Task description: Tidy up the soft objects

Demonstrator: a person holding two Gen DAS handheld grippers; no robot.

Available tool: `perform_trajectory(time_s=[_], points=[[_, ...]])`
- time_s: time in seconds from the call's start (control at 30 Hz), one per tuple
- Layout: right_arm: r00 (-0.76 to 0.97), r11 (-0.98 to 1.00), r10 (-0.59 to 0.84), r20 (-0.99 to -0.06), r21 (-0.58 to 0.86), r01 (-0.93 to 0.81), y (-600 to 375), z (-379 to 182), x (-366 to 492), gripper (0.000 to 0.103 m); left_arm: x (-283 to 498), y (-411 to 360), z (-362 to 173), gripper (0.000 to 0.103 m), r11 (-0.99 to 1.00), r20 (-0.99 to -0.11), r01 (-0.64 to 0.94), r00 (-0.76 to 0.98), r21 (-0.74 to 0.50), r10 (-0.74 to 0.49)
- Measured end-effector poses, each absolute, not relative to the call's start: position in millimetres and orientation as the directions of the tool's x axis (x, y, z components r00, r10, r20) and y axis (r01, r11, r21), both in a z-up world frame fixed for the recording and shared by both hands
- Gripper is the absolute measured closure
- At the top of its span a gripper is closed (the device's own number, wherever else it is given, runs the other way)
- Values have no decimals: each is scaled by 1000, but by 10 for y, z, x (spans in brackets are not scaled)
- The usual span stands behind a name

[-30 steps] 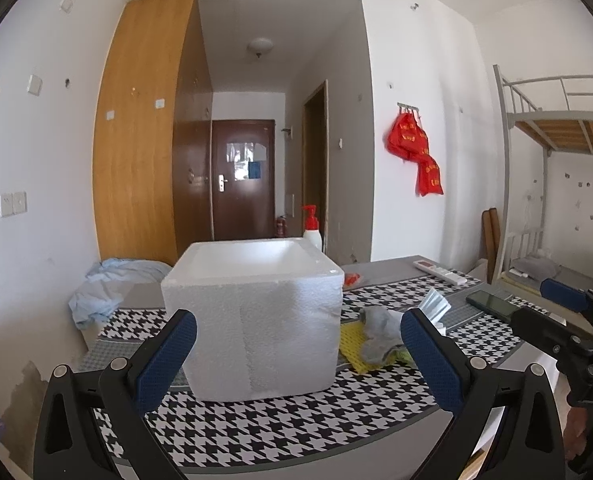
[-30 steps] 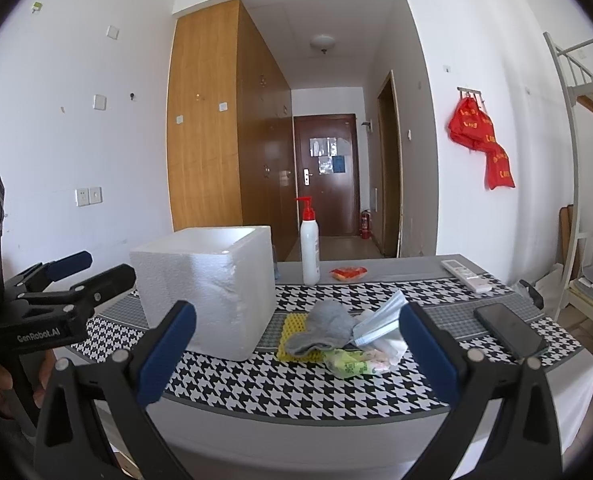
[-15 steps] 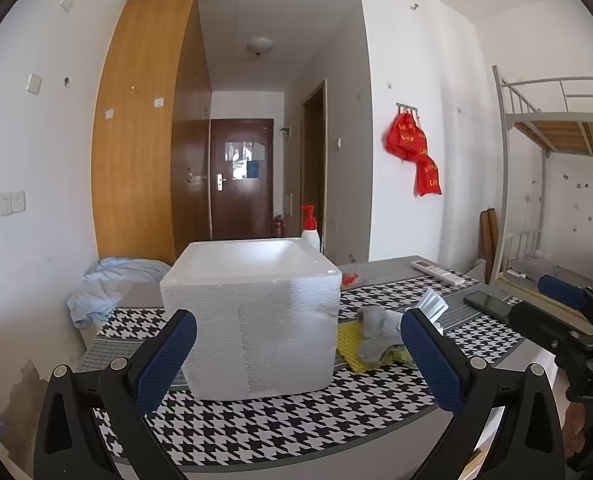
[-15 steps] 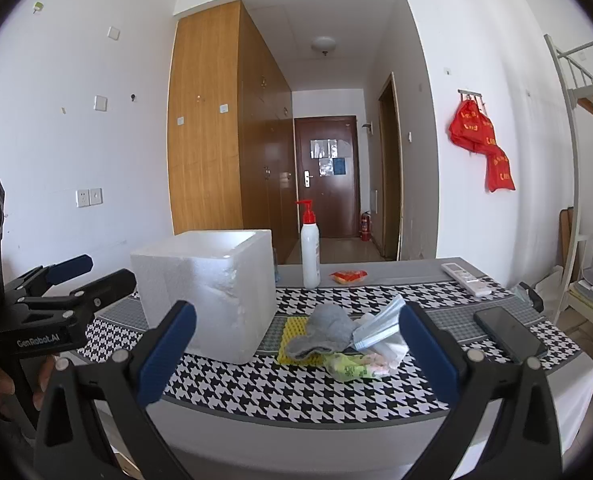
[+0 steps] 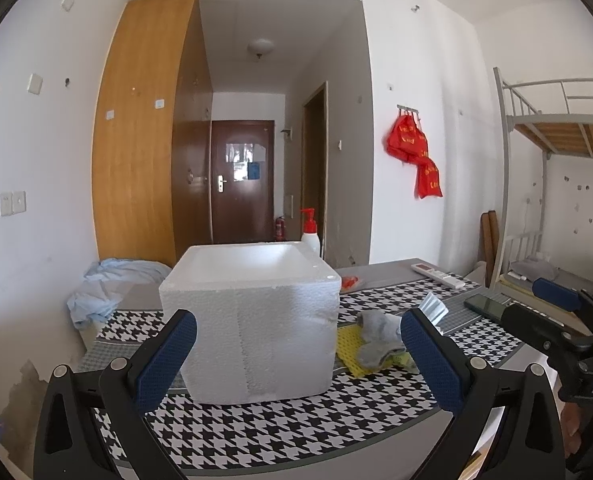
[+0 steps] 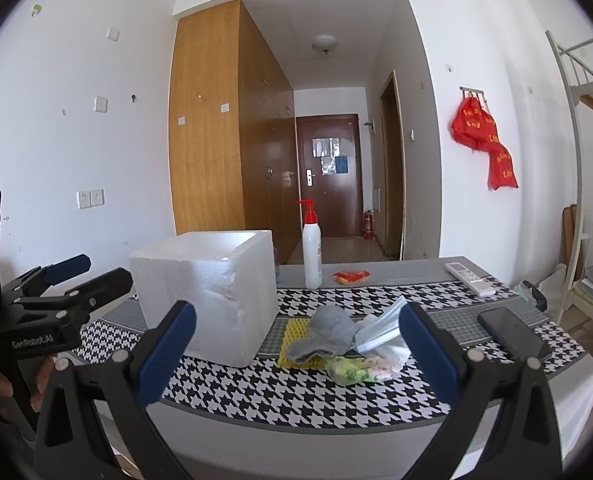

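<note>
A white foam box (image 5: 252, 320) (image 6: 212, 288) stands open-topped on the houndstooth table. Right of it lies a pile of soft things: a grey sock (image 6: 328, 332) (image 5: 378, 334) on a yellow mesh pad (image 6: 294, 342), a face mask (image 6: 378, 330), a white tissue (image 6: 394, 354) and a green packet (image 6: 348, 370). My left gripper (image 5: 296, 360) is open and empty, held before the box. My right gripper (image 6: 296, 352) is open and empty, held before the pile near the table's front edge. Each gripper shows at the other view's side, the right gripper (image 5: 556, 312) and the left gripper (image 6: 76, 276).
A pump bottle (image 6: 311, 256) stands behind the box. A red packet (image 6: 350, 276), a white remote (image 6: 470, 278) and a black phone (image 6: 510, 330) lie on the table's right part. Blue cloth (image 5: 108, 284) is heaped at the far left. A bunk bed (image 5: 556, 140) stands right.
Both views have shifted only slightly; the box and pile sit a touch nearer. Both grippers stay open and empty.
</note>
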State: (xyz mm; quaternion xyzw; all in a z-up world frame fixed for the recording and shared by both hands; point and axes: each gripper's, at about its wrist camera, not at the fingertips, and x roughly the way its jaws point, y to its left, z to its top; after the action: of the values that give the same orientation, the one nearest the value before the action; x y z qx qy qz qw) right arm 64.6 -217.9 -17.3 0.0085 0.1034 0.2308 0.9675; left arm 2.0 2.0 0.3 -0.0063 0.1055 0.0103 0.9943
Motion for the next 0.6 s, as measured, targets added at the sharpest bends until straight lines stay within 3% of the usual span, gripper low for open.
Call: perform_trajectory(time_s=[0.6], points=[[892,920,387,-232,39,-389,-2313,-254,862,0,295,-81,-81,1,999,-264,23,964,-23,-28]])
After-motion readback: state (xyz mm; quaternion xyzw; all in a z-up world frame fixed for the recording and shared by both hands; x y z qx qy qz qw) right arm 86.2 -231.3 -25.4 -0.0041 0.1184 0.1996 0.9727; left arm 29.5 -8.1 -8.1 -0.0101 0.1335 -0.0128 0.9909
